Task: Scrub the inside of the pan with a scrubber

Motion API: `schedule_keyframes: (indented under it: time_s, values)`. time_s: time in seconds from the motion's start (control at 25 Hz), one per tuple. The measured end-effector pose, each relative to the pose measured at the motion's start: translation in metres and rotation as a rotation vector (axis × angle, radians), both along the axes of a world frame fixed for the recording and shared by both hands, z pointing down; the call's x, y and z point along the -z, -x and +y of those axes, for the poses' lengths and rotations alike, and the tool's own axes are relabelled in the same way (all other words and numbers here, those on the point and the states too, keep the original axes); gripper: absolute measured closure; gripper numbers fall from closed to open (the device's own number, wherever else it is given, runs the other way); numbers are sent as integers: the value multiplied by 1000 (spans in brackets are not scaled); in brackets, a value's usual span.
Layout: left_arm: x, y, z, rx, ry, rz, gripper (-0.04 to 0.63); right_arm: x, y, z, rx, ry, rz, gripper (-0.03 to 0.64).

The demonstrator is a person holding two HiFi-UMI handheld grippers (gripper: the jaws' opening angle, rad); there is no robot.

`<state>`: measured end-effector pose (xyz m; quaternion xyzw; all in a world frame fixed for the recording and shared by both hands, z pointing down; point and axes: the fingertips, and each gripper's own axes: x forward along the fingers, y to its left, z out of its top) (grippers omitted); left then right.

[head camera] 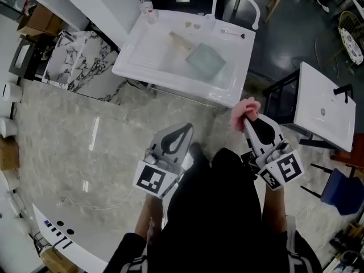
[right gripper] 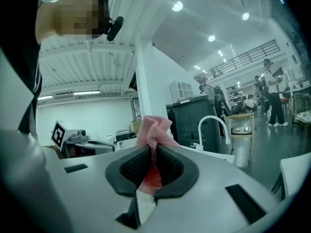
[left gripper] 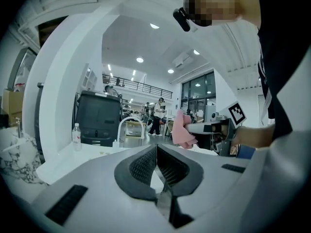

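My right gripper [head camera: 245, 120] is shut on a pink mesh scrubber [head camera: 245, 108], which bunches out past the fingertips. The right gripper view shows the scrubber [right gripper: 154, 129] pinched between the black pads [right gripper: 171, 165]. My left gripper [head camera: 183, 131] is shut and holds nothing; its pads [left gripper: 145, 165] meet in the left gripper view. Both grippers point towards the white sink [head camera: 142, 61] and are still well short of it. In the basin lies a flat grey-green square pan [head camera: 205, 60], with a wooden-handled tool [head camera: 181, 40] beside it.
A curved white faucet [head camera: 236, 4] and a water bottle [head camera: 147, 7] stand at the sink's far edge. A white table [head camera: 324, 107] and a blue seat [head camera: 341, 192] are at the right. A marble slab [head camera: 79, 61] leans at the left. People stand far off [left gripper: 158, 115].
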<state>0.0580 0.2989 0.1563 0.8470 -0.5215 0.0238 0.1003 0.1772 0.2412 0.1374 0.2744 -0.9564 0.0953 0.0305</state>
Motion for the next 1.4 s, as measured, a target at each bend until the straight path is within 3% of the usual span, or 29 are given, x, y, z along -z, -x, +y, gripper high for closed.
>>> schedule_keyframes:
  time_s: [0.12,0.32,0.48,0.84,1.12,1.4]
  values:
    - [-14,3,-19,-25,38,21,563,-16,2,-19,-19,37,23,575]
    - [-28,7,-57,-33,62,-6,561,-40,8,-60,-28,83,18,575]
    - [-23,19,-97,0,54,-41,563,-46,22,-105,-11,80,-11,575]
    - [-24,30,-196,24,92,-38,562,-48,27,-203,-2,83,-66,575]
    - [-46,27,-237,21,173,-45,561,-68,33,-241,32,141,-17,575]
    - [-101,60,-264,2,257,-102,561,-120,71,-258,59,227,54,575]
